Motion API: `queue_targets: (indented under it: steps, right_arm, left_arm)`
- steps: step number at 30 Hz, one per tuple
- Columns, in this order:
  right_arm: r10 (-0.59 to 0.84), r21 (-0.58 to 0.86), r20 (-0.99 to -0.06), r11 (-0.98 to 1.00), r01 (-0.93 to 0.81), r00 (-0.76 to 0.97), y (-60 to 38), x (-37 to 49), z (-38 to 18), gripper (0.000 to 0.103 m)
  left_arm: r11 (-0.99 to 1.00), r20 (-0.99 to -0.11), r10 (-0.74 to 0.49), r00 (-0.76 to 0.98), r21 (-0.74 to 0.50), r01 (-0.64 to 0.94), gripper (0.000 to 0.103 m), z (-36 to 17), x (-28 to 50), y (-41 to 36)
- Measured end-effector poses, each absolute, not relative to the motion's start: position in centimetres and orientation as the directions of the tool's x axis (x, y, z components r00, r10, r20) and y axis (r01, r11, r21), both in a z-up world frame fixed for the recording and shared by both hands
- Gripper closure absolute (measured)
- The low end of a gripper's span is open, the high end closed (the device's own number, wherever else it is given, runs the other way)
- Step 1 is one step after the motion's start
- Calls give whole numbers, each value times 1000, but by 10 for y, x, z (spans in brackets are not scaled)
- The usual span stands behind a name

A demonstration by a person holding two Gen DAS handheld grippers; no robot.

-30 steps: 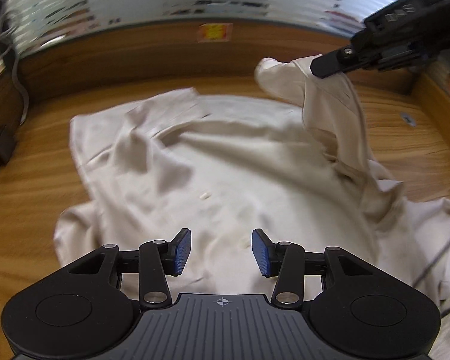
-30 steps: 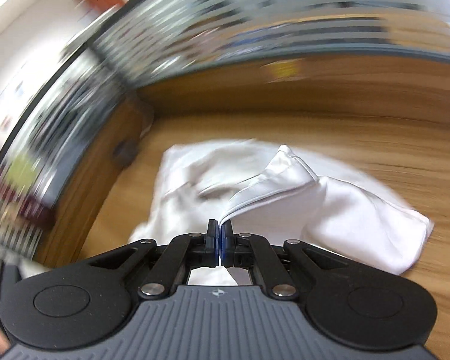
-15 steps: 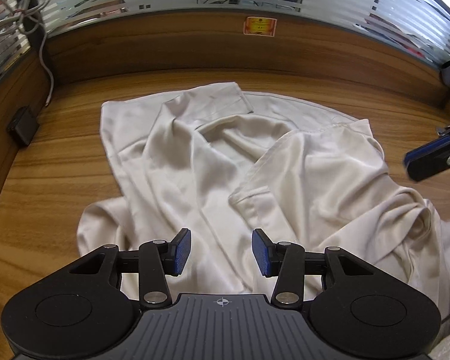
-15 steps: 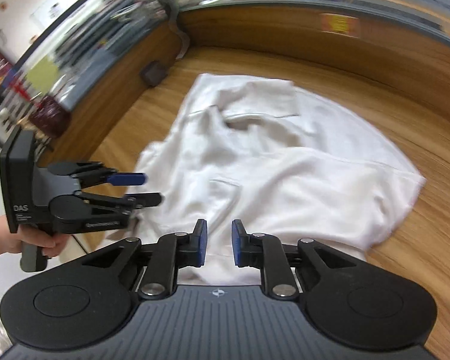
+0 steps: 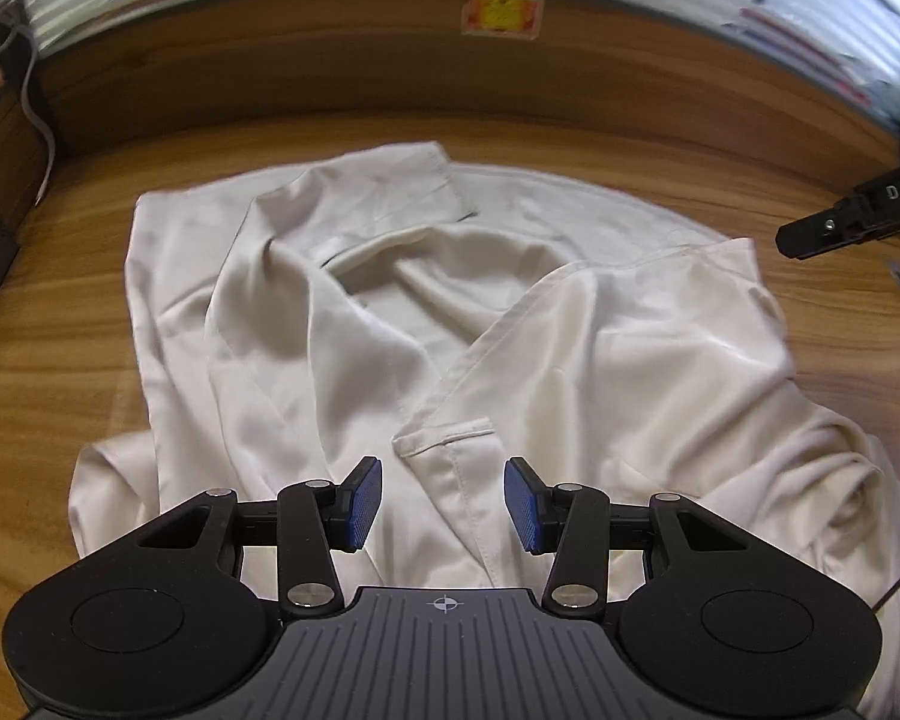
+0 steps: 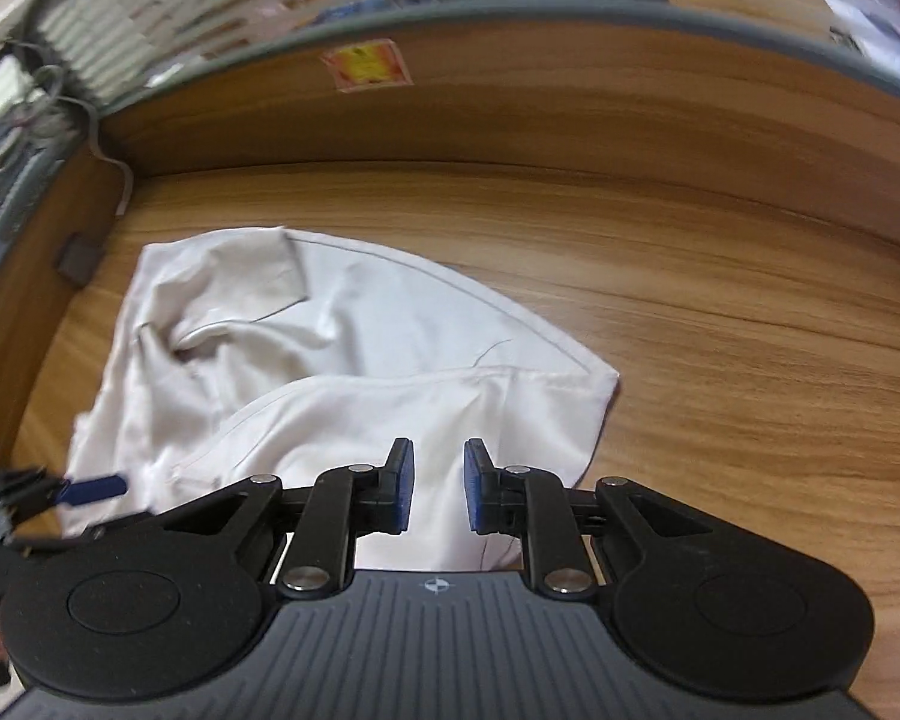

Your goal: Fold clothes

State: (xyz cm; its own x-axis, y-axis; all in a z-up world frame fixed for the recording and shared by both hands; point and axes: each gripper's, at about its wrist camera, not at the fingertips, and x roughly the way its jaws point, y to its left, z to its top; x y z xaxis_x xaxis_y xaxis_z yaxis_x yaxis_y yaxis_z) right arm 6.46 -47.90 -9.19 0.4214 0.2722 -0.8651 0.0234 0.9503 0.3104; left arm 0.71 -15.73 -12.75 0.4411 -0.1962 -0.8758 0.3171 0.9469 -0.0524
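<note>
A: So, nearest first: the left hand-held gripper hangs over the near part of the cream garment with its jaws about half apart and nothing between the pads.

B: And the right hand-held gripper?

A: Its jaws stand slightly apart, empty too, above the garment's near right side. Both point steeply down, I'd judge to pick a fresh hold.

B: Why is the cloth lying like that?

A: The right panel lies folded across toward the middle, so its hemmed edge runs diagonally over the body. A small corner flap sits just ahead of the left pads, probably the easiest thing to pinch.

B: Farther out?

A: A sleeve lies doubled near the far edge. The garment rests crumpled on the wooden desk, left of centre in the right view.

B: Room to work?

A: Plenty of bare wood to the right; the raised back panel bounds the far side.
</note>
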Motion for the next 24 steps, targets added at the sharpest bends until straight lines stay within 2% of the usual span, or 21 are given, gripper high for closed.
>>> queue_targets:
  steps: [3, 7, 10, 12, 13, 16, 17, 19, 24]
  right_arm:
    - [250, 283, -884, 959, 25, 395, -472, 84, -111, 83]
    - [205, 213, -909, 977, -17, 363, -460, 105, -132, 74]
    - [165, 160, -927, 986, -44, 338, -455, 114, -145, 74]
    - [162, 154, -934, 987, -50, 319, -455, 118, -151, 74]
    - [162, 155, -937, 987, -47, 310, -455, 119, -154, 74]
    - [162, 156, -942, 987, -45, 293, -454, 120, -160, 75]
    - [157, 149, -943, 988, -49, 295, -453, 120, -160, 77]
    - [151, 143, -944, 989, -48, 294, -452, 121, -160, 100]
    - [155, 153, -932, 988, -33, 327, -459, 118, -149, 101]
  left_arm:
    - [958, -881, -185, 436, -62, 280, 55, -132, 8, -159]
    - [964, -890, -155, 428, -40, 265, 55, -137, 7, -159]
    - [968, -899, -166, 406, -70, 239, 55, -138, 7, -156]
    - [971, -902, -172, 396, -87, 224, 53, -138, 6, -156]
    - [971, -902, -170, 396, -85, 223, 47, -138, 6, -157]
    - [971, -903, -170, 394, -84, 225, 45, -139, 7, -160]
    - [970, -904, -173, 392, -86, 229, 45, -139, 7, -162]
    - [966, -906, -180, 384, -90, 241, 45, -142, 8, -166]
    - [960, -908, -147, 392, -35, 279, 45, -154, 8, -179]
